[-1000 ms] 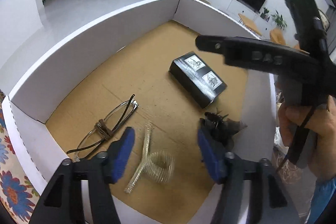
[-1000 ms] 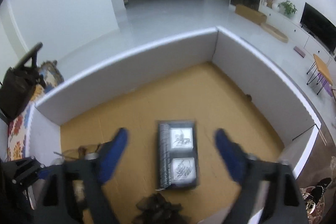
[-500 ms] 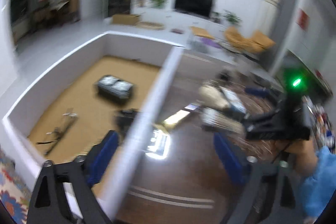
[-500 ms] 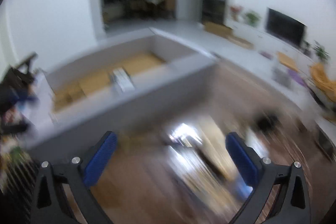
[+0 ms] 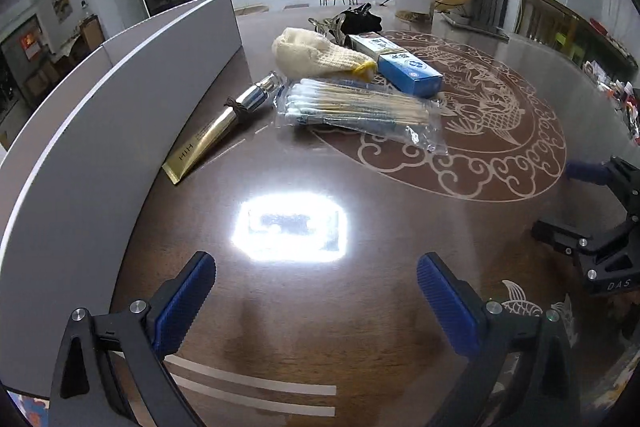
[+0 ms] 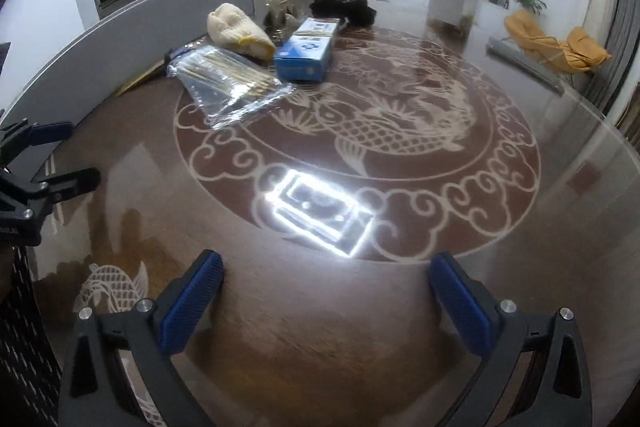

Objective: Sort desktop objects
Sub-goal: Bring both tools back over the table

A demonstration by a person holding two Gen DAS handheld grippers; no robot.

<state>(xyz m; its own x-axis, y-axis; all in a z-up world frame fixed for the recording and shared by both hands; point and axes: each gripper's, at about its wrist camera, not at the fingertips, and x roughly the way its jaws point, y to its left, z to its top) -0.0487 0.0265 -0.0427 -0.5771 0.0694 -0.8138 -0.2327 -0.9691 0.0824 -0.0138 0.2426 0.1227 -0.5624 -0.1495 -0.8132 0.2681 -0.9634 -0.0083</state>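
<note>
Both grippers hover empty over the table (image 5: 400, 219), left gripper (image 5: 316, 301) opening, right gripper (image 6: 326, 303) spread wide. The gold tube (image 5: 218, 133) lies ahead-left by the grey box wall (image 5: 120, 115) (long axis slanting away), nearer the left.

The left gripper (image 5: 316, 297) is a black angular frame with triangular cut-outs; its two fingers carry ribbed blue pads (image 5: 182, 303); a silver screw head sits at each finger's base. The right gripper (image 6: 326, 301) has the same black frame, ribbed blue pads (image 6: 460, 305) and silver screws; pale lettering reading "DAS" marks its black body.
</note>
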